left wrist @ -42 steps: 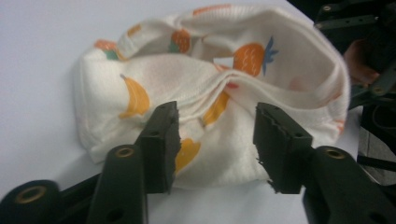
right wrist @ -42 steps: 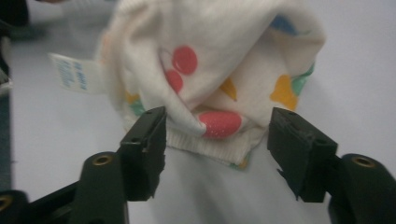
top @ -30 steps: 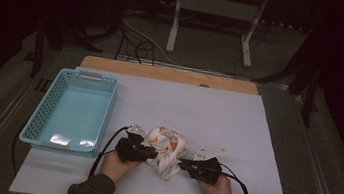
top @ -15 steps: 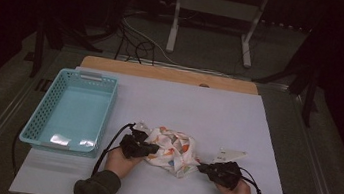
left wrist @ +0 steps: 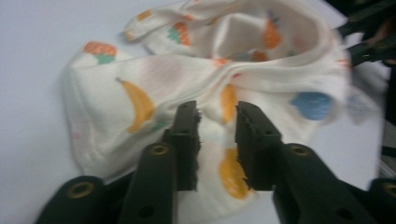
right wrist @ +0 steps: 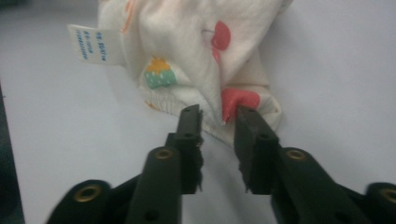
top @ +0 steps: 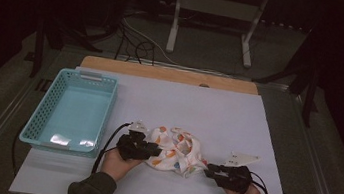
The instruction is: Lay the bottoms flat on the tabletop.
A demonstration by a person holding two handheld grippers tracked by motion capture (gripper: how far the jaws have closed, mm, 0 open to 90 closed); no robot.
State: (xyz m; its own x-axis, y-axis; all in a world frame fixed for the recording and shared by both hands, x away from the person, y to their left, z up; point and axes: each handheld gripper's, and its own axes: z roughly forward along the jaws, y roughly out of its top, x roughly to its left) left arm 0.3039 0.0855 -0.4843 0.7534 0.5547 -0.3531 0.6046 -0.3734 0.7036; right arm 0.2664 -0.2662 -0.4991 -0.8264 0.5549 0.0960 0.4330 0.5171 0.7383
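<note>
High view, cloth: a small white cloth (top: 175, 152) with fruit prints lies bunched up in the lower middle of the frame, on the white table (top: 198, 110).
High view, left gripper: the left gripper (top: 157, 149) sits at the cloth's left edge, touching it, held by a hand (top: 118, 163).
High view, right gripper: the right gripper (top: 208, 171) is at the lower right, its tips just beside the cloth's right end.
High view, basket: a blue basket (top: 40, 127) stands on the left side of the table, apart from the cloth.
Left gripper view, jaws: the jaws have just been opening; they stand a little apart, over the cloth (left wrist: 140, 88), with cloth showing in the gap, and they do not pinch it.
Left gripper view, cloth: it fills the middle and top of the frame.
Right gripper view, jaws: these also have just been opening; a gap shows between them, and the cloth (right wrist: 187, 42) edge lies at the tips, not pinched.
Right gripper view, tag: a white tag (right wrist: 91, 43) sticks out at the upper left of the cloth.
</note>
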